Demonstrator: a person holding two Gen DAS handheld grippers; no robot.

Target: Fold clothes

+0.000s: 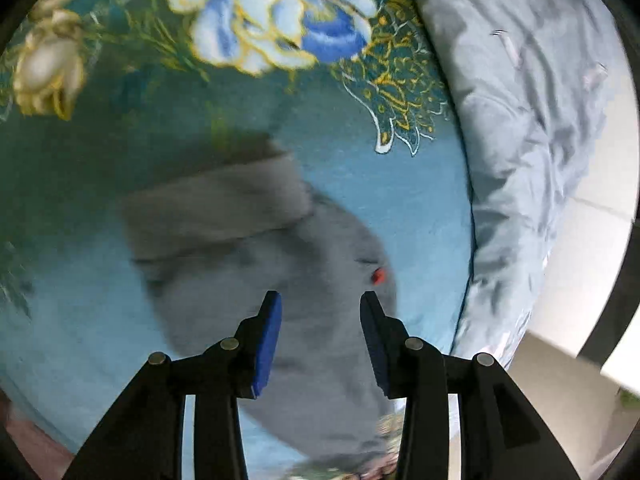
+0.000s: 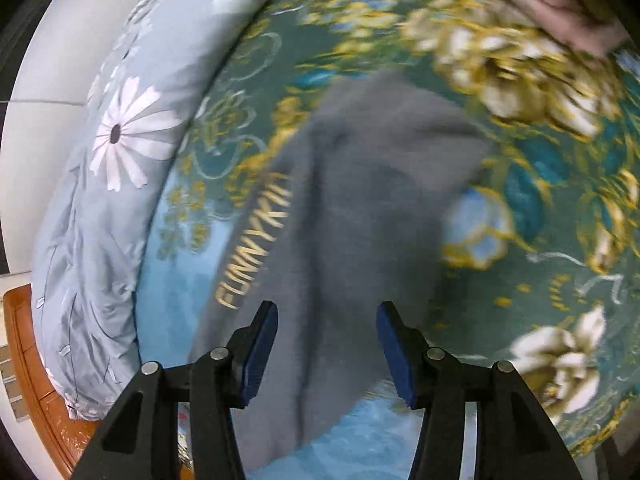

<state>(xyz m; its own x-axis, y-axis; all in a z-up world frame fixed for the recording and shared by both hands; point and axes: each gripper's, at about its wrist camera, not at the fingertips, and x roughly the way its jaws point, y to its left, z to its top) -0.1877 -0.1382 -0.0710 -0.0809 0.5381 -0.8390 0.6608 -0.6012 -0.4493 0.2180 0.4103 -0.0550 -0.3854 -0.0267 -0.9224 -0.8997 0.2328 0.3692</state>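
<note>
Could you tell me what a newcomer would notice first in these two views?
A grey garment with gold lettering lies on a teal floral bedspread, below both open grippers, left and right. Big blue-and-white flowers sit beyond it, and a pale daisy-print quilt runs along the bed's edge.

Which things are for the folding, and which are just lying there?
For the folding:
grey garment
left gripper
right gripper

Just lying there:
flowered bedspread
pale blue quilt
pink cloth
</note>
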